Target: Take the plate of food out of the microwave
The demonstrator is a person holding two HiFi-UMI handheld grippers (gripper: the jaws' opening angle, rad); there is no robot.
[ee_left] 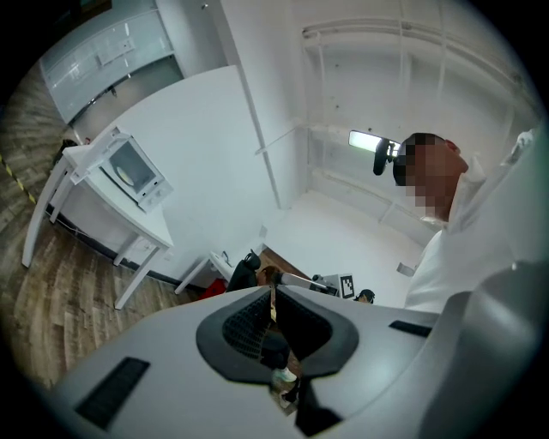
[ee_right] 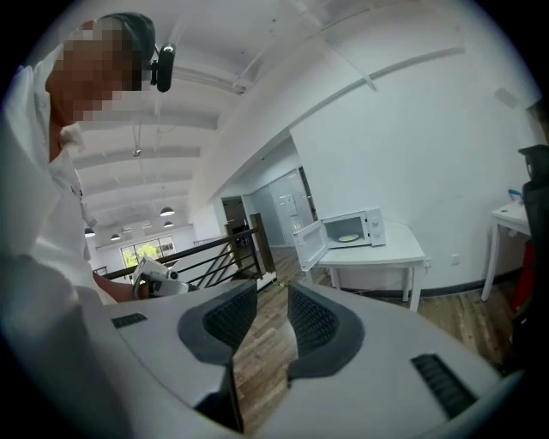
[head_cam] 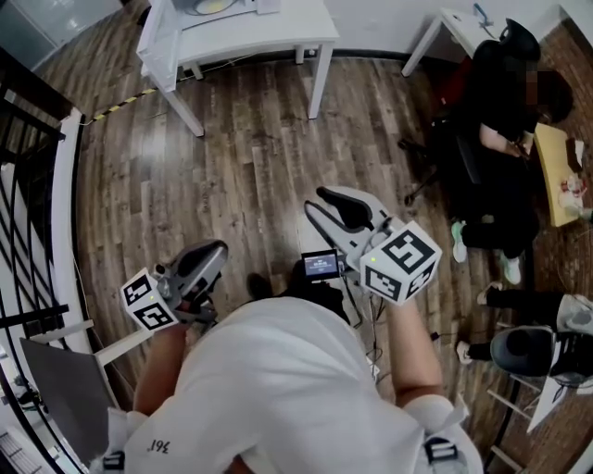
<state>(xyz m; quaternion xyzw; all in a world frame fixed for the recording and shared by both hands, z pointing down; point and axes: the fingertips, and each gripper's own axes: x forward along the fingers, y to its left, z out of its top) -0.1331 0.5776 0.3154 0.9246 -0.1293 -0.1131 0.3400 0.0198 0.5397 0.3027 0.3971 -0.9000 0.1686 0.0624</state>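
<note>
One boxy white microwave [ee_right: 375,227] holds a round pale plate [ee_right: 348,237].

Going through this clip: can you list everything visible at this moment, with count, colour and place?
microwave: one, white, door open, on the table by the wall
plate: one, pale, inside the microwave; food too small to make out
table: two, white; one under the microwave, one at the far right by the wall
railing: one, black, left of the microwave table
floor: brown wood planks
seated person: one, in black, at the right
shirt: white, on the person who holds the grippers
left gripper: grey, jaws together, nothing between them
right gripper: grey, jaws apart, nothing between them
</note>
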